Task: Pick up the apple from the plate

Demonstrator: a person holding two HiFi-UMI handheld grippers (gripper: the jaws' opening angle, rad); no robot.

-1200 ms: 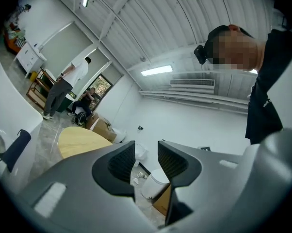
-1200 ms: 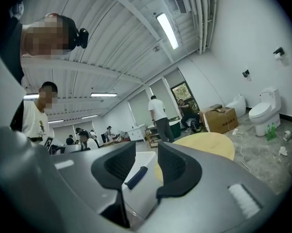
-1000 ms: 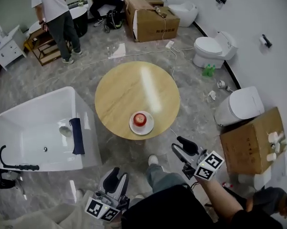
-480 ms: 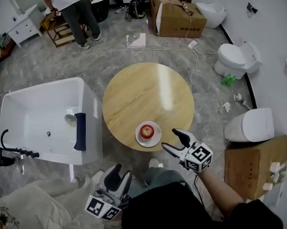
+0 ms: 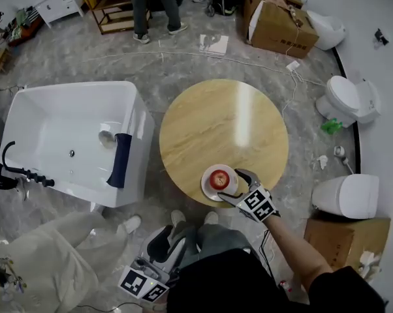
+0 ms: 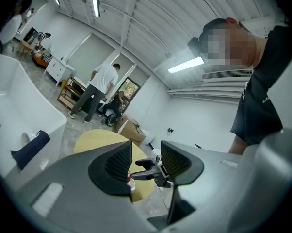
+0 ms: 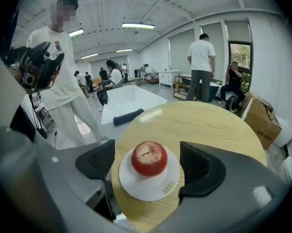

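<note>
1. The apple (image 5: 219, 178) is seen to be round and red, with a paler, yellowish patch near its top. It is stood upright with the stem dimple turned upward.
2. It is set at the middle of the plate (image 5: 208, 191), which is small, round and white, with a little print near one rim.
3. The plate is laid flat on the round wooden worktop (image 5: 209, 122), close to its near edge.
</note>
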